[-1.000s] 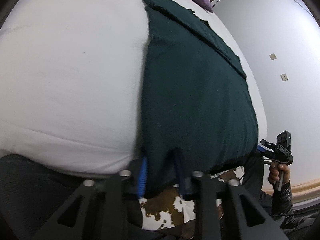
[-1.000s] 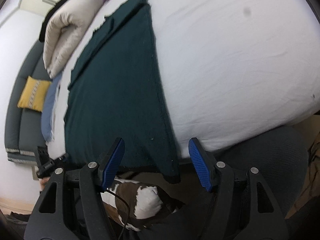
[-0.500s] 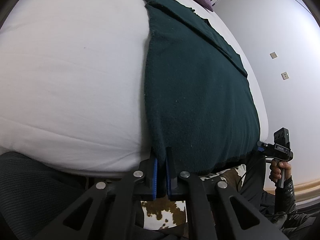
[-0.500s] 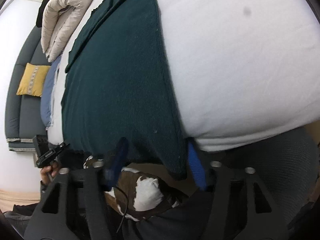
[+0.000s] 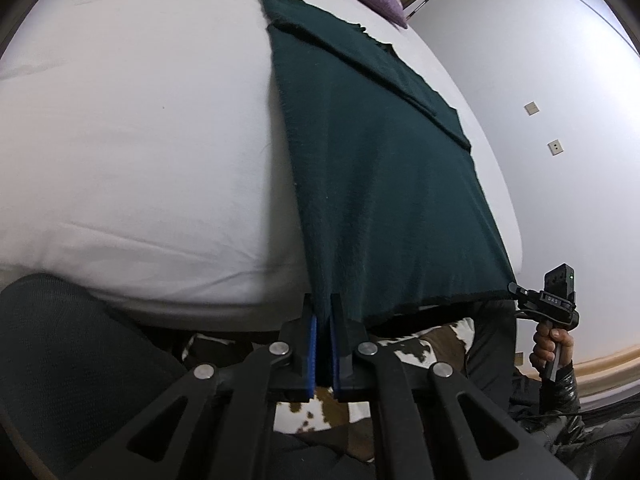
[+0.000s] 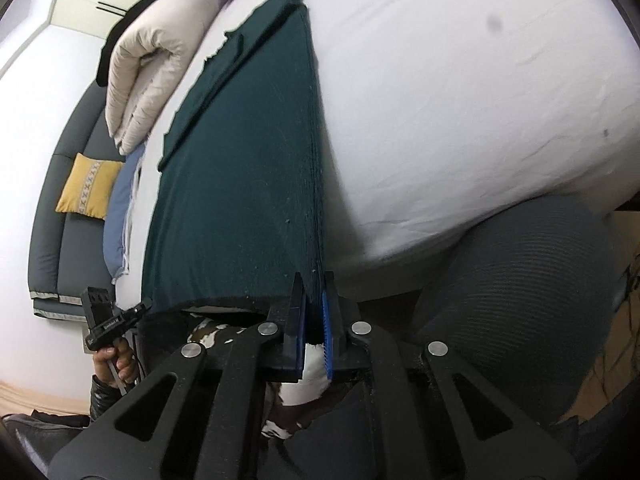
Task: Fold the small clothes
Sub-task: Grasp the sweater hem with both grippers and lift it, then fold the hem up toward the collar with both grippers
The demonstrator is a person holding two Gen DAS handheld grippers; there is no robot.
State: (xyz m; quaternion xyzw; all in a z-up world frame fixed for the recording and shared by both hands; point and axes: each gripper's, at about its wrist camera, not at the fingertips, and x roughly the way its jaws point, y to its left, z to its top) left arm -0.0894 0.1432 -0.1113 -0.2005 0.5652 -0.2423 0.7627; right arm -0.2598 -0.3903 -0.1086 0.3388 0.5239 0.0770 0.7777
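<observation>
My left gripper (image 5: 323, 322) is clamped on one near corner of the dark green cloth (image 5: 380, 184), and my right gripper (image 6: 314, 308), whose jaws have just been closing, pinches the other. The cloth lies flat on the white bed (image 5: 140, 120), its near hem hanging over the edge nearest me. Both bites look shallow, so I judge a corner could slip out if I lift unevenly, skewing the fold.

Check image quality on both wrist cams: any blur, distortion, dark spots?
Left wrist: strong fisheye bulge on the white bed; green cloth sharp, slight smear along its left edge; black vignette in the corners. Right wrist: same bulge; motion smear on the cloth's right edge; dark spot top right, lens or sheet, can't tell. Light soft, no glare.
</observation>
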